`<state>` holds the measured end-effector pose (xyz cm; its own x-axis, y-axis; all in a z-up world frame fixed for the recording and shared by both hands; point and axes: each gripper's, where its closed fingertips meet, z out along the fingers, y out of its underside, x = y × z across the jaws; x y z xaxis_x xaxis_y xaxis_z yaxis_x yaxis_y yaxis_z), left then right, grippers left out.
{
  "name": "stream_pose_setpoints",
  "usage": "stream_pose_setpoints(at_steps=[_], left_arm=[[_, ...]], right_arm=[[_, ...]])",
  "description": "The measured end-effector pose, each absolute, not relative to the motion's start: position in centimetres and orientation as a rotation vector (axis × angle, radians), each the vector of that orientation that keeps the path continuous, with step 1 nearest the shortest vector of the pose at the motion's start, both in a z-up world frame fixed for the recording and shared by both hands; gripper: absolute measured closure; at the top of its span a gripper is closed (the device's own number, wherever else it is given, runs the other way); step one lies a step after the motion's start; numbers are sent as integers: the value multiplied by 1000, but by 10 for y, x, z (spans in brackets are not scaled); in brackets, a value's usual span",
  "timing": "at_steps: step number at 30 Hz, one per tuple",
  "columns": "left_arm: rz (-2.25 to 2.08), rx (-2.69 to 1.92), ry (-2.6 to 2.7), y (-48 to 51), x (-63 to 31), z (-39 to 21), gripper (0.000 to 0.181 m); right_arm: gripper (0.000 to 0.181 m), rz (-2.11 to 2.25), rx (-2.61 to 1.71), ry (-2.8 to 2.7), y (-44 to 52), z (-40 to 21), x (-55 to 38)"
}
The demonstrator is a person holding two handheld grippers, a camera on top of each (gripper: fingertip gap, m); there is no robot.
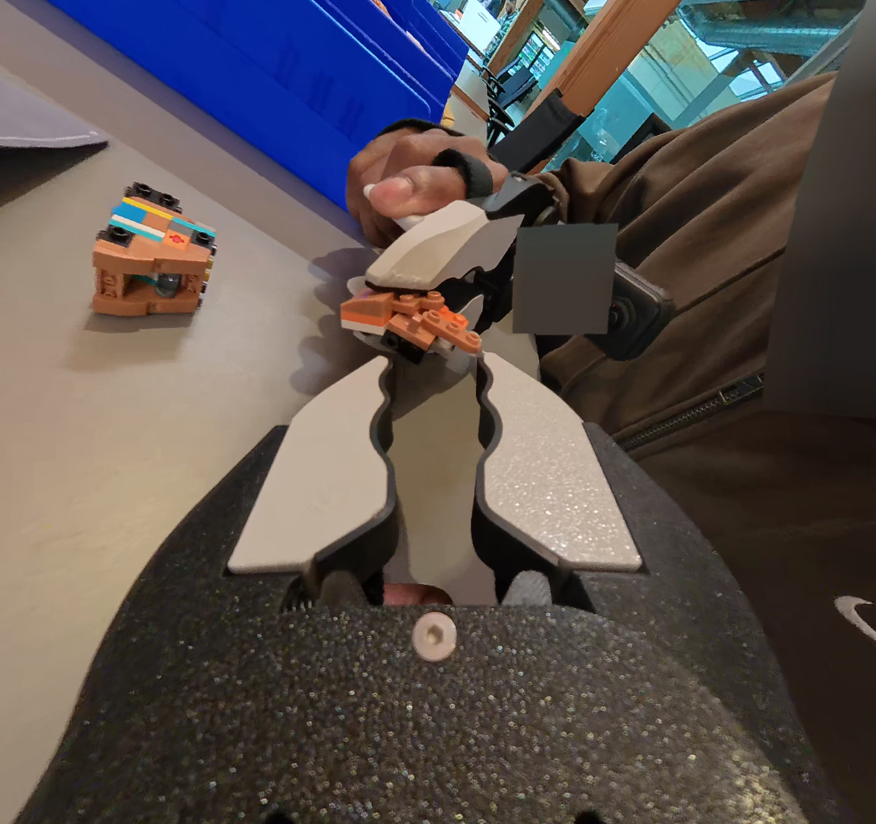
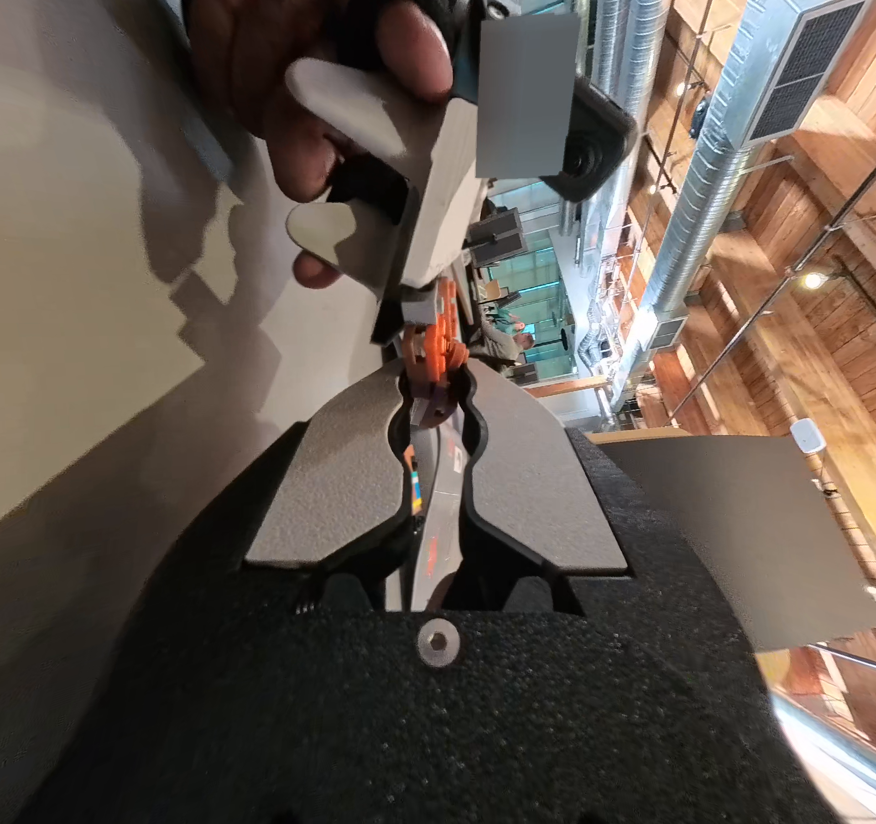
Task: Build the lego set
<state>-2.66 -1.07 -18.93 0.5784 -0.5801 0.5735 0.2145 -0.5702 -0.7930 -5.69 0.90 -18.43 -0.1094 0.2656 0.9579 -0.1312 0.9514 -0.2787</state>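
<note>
A small Lego sub-assembly of orange, brown and black plates is held in the air between both grippers. My left gripper is shut on its lower black part. The right gripper comes in from above, with its upper finger lying over the assembly. In the right wrist view my right gripper is shut on the same assembly, and the left gripper's finger reaches down to it from above. A larger brown Lego build with coloured stripes sits on the table to the left.
The grey table runs under both grippers. Blue plastic bins stand along its far edge. A dark grey mat lies at the far left. A person's brown jacket sleeve is on the right. The tips of both grippers are at nearly the same place.
</note>
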Motion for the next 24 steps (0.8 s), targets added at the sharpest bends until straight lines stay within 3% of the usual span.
stream_pose_setpoints(at_steps=[4, 10, 15, 24], left_arm=[[-1000, -1902, 337, -14, -38, -190, 140], [-504, -1901, 678, -9, -44, -210, 118], [-198, -1678, 857, 1, -44, -197, 131], [-93, -1528, 947, -3, -34, -184, 147]], right_arm=[[165, 374, -136, -1677, 9, -187, -57], [165, 559, -238, -1731, 4, -187, -56], [164, 780, -330, -1762, -3, -183, -51], [164, 898, -294, -1776, -13, -181, -45]])
